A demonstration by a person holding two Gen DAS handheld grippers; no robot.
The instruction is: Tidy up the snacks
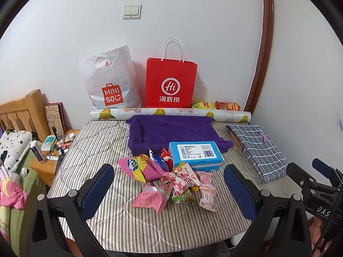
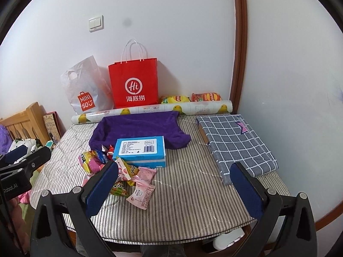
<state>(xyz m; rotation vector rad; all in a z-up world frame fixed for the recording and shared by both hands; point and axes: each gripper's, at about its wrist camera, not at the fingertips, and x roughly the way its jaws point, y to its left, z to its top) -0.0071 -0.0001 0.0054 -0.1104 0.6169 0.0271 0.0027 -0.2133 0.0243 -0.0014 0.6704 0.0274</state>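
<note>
- The snack packets (image 1: 171, 182) lie in a loose pile near the front of the striped table (image 1: 120, 220), just left of the blue box (image 1: 195, 154).
- They look light, soft and crinkly. They may slip, so pinch a flat sealed edge, not the puffy middle.
- The left gripper (image 1: 169, 188) is spread wide and holds nothing.
- The right gripper (image 2: 173, 184) is spread wide too, and empty.

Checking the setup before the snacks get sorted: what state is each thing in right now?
left gripper: open, empty
right gripper: open, empty
snack packets: loose pile
blue box: closed, lying flat
red paper bag: upright against wall
purple towel: spread out
checked cloth: folded
</note>
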